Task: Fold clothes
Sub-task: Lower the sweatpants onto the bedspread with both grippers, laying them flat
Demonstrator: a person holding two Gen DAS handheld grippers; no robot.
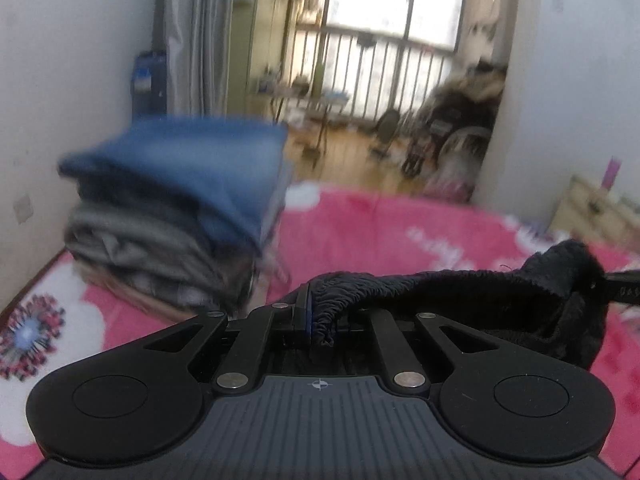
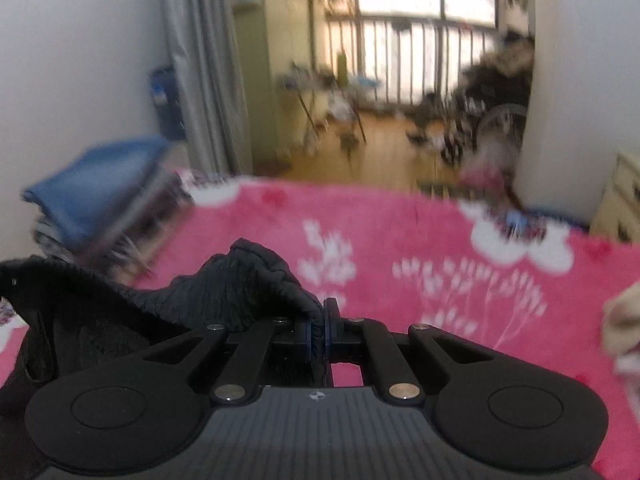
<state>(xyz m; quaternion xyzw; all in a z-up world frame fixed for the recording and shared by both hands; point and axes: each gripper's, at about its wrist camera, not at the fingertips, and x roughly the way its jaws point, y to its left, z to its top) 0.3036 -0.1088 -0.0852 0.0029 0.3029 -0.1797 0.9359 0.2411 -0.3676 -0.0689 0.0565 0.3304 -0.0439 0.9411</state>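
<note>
Pink bed (image 1: 400,232): 1 black garment (image 1: 480,292), 2 grippers.

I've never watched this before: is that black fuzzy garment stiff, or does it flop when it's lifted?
Probably floppy: the black garment sags in a curve between the left tool and the right tool, both pinching bunched fabric. Its fleecy pile suggests it is soft and not slippery. It looks light, though that is hard to judge.

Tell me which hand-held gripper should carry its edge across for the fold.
Probably left: the left hand-held gripper pinches the black garment nearest the folded stack; the right hand-held gripper can anchor.
</note>
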